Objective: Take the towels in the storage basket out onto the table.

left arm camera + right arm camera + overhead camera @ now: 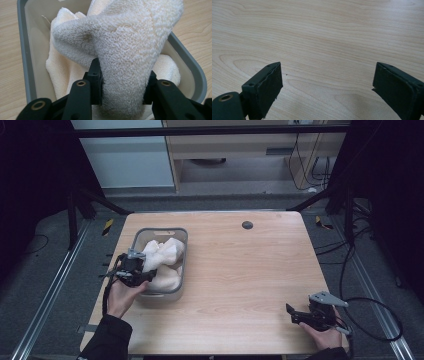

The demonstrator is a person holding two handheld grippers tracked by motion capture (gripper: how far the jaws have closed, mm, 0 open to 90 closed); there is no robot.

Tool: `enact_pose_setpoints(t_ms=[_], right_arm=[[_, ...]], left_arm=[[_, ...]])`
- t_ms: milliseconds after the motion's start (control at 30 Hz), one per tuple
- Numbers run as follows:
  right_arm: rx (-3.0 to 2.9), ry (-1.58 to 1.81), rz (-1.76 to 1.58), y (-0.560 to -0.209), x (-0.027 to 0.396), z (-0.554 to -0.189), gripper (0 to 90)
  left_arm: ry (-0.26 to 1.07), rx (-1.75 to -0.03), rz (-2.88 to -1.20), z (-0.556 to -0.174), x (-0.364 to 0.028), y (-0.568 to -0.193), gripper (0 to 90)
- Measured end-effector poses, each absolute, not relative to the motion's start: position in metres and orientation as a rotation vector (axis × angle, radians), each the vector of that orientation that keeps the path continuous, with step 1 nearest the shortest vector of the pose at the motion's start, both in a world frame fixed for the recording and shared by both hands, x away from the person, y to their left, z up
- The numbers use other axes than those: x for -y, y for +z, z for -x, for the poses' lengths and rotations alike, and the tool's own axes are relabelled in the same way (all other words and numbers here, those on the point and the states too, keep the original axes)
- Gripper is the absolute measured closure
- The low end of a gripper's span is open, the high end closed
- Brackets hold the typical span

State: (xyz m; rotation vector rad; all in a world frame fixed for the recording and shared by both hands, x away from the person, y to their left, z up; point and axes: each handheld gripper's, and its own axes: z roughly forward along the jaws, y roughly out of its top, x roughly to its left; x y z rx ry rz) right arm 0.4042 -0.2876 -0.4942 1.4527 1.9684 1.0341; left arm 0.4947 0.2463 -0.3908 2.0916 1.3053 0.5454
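from high up we see a light wooden table [240, 270] with a grey plastic tub [183, 265] on its left side. soft white towels [167, 252] fill the tub. our left tool [145, 274] reaches in at the tub's near left corner, and a hand [120, 297] holds it. our right tool [295, 314] is well apart, low over the near right corner of the table. a small dark round spot [247, 225] sits near the far edge. around the table the room is dim, with a grey floor, black frame bars, cables on the right and a pale cabinet behind.

in the left gripper view, the left tool [122, 87] is pinching a thick fold of fluffy white towel [130, 50] between its two black jaws. the towel bunches up above the tub [23, 45], and more towel lies under it inside.

in the right gripper view, the right tool [325, 85] is spread wide with nothing in it. under it we see bare pale wood [317, 32] with wavy lines.

we think some things could go wrong. the towel is soft, so it may slip out if the pinch is loose. the towel under it may cling and come up too. the light tub could tip or slide, because nothing holds it down.
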Motion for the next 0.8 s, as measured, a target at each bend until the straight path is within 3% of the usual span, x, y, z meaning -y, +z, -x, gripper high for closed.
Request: enact_pose_setpoints(t_ms=[800], right_arm=[[-1.967,1.036,-1.45,-0.494,0.288,-0.404,8.9]], left_arm=[[0.554,-1.296,-2.035,-0.499,-0.25,-0.348,67.2]])
